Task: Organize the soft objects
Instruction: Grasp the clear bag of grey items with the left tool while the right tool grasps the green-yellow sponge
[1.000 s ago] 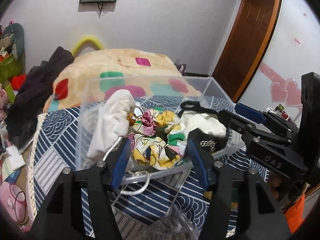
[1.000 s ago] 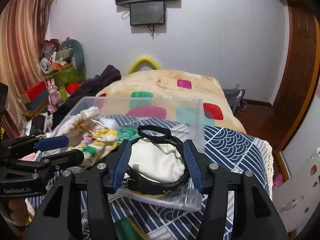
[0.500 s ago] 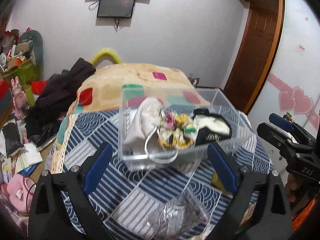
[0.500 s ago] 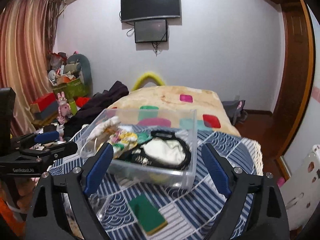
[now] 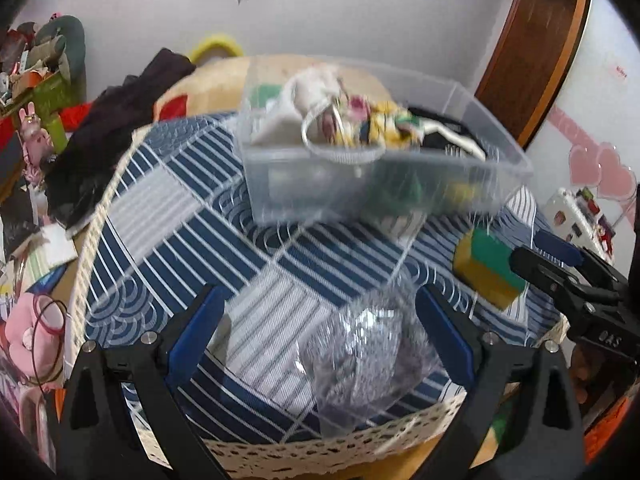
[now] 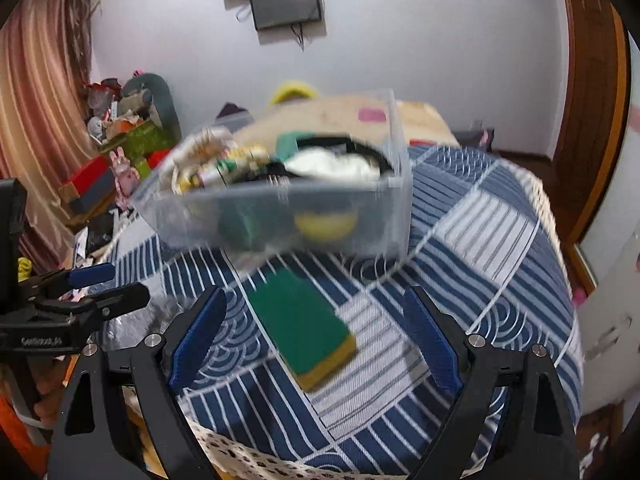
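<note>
A clear plastic bin (image 5: 360, 188) stands on the far part of the blue patterned table; it holds a white drawstring pouch (image 5: 308, 92), a floral scrunchie (image 5: 380, 124) and a white and black item (image 6: 332, 164). A green and yellow sponge (image 6: 304, 324) lies on the table in front of the bin, between my right gripper's (image 6: 316, 328) open jaws. A clear bag of silvery material (image 5: 368, 352) lies between my left gripper's (image 5: 320, 328) open jaws. Both grippers are empty and near the table's front edge. The right gripper shows at the right in the left wrist view (image 5: 560, 264).
The round table (image 6: 500, 240) has a lace-trimmed edge. A bed with a patterned blanket (image 6: 420, 116) stands behind it. Dark clothes (image 5: 120, 120) and clutter lie at the left. A wooden door (image 5: 532, 48) is at the right.
Both grippers have opened wide and pulled back from the bin to the table's front edge. The bin's contents stay inside it. The sponge and the bag are now between the jaws.
</note>
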Tool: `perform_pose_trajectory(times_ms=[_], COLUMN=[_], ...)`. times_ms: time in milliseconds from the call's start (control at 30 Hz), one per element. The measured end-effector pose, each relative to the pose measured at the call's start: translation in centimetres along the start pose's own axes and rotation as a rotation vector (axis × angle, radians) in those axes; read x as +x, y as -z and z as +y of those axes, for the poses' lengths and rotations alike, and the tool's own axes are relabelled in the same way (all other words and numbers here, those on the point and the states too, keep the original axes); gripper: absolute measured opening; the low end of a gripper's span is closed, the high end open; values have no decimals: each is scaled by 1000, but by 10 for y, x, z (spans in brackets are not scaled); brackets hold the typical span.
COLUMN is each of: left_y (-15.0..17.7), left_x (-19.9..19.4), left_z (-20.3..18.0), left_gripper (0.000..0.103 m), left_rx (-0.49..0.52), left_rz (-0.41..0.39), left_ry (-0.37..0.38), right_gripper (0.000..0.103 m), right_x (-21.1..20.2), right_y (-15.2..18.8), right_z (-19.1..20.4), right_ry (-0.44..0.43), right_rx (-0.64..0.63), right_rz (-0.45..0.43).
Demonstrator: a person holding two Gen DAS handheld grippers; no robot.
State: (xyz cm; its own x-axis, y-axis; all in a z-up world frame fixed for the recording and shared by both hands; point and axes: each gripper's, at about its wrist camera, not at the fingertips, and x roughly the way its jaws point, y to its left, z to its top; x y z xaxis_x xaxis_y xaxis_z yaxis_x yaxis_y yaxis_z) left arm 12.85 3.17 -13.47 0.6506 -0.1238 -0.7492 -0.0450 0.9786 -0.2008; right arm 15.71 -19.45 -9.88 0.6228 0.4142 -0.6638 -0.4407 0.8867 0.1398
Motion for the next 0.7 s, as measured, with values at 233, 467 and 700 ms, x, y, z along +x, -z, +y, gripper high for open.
perform_pose_trajectory(times_ms=[233, 467, 700], left_y=[19, 30, 35], left_x=[16, 14, 7], left_z=[-10, -19, -31], left_gripper=[98, 83, 46], left_rx=[24, 52, 108], left_rz=[61, 21, 13], left_ry=[26, 29, 88], right_gripper=[88, 53, 45], right_x=[18, 18, 10], right_y=[14, 18, 20], right_z=[2, 2, 6], right_ry=[-2, -11, -20], right_rx=[1, -14, -42], right_rz=[64, 71, 35])
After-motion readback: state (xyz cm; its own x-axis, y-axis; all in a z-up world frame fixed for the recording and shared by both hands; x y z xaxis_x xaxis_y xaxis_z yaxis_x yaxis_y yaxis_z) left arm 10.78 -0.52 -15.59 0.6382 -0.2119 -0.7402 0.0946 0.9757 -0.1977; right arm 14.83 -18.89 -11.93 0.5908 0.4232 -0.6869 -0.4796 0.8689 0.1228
